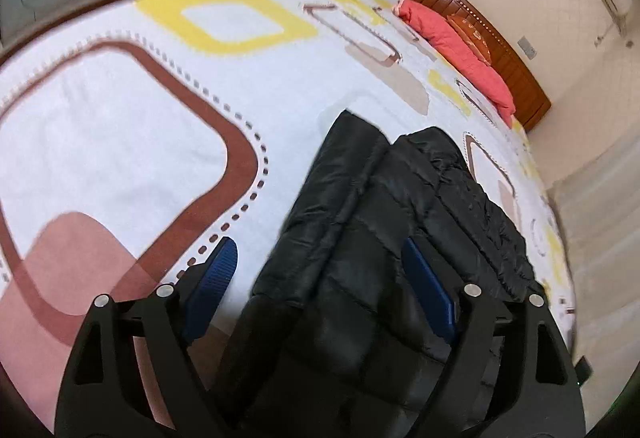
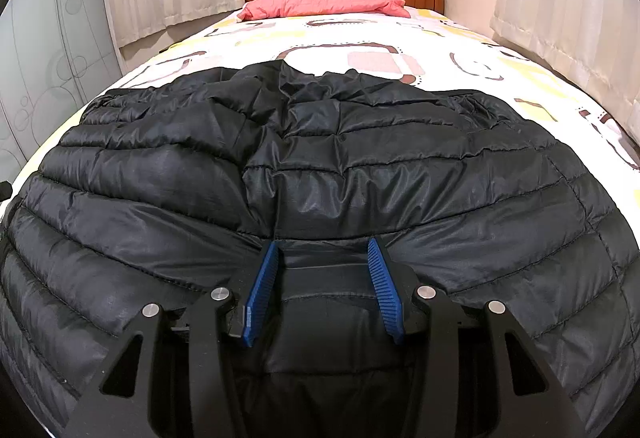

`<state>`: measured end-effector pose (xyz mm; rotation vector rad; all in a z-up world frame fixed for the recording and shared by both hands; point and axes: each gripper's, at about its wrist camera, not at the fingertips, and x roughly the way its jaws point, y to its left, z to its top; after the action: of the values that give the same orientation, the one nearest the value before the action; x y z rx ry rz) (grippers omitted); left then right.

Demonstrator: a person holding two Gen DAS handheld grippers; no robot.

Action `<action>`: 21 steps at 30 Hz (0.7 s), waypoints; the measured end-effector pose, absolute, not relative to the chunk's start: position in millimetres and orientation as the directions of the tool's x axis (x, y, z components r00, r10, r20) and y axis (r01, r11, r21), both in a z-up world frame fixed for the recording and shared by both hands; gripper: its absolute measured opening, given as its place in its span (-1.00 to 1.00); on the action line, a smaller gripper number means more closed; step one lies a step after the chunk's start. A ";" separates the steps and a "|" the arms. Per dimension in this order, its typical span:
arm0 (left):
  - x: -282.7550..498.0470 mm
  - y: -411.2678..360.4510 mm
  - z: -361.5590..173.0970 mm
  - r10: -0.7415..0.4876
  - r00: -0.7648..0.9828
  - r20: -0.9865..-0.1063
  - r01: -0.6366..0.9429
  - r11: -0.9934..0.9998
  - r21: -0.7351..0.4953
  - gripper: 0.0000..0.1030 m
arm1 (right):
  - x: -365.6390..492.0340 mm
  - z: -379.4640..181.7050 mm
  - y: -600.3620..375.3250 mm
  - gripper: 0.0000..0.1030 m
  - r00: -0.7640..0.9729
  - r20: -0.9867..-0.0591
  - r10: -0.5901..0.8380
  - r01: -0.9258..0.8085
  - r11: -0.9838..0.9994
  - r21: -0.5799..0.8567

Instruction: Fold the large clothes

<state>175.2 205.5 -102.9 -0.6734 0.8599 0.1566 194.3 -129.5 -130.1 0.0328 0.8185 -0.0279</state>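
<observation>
So, a black quilted puffer jacket (image 2: 320, 165) is spread across the bed's white sheet with brown and yellow shapes (image 1: 120, 125), and the fold looks only partly done. The right gripper (image 2: 324, 274) is closed onto a ridge of jacket fabric near the closest edge, its blue ribbed pads (image 2: 264, 286) pressed against the bunched-up bit. The left gripper (image 1: 324, 278) is spread wide with nothing clamped, though a folded strip of jacket is seen lying between its jaws. A fresh grab on that strip is probably called for next. That view is blurred, and the jacket's near end is cut off behind the black gripper frame, so contact can't be made out.
</observation>
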 end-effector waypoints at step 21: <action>206.2 194.1 -143.5 -0.457 0.582 -0.672 -0.272 0.670 -0.691 0.75 | 194.6 -130.3 -129.3 -0.08 0.685 -0.728 -0.012 0.038 0.999 0.019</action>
<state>206.2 194.1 -143.5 -0.8645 0.9747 -0.1256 194.6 -129.3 -130.3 0.0329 0.8152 -0.0279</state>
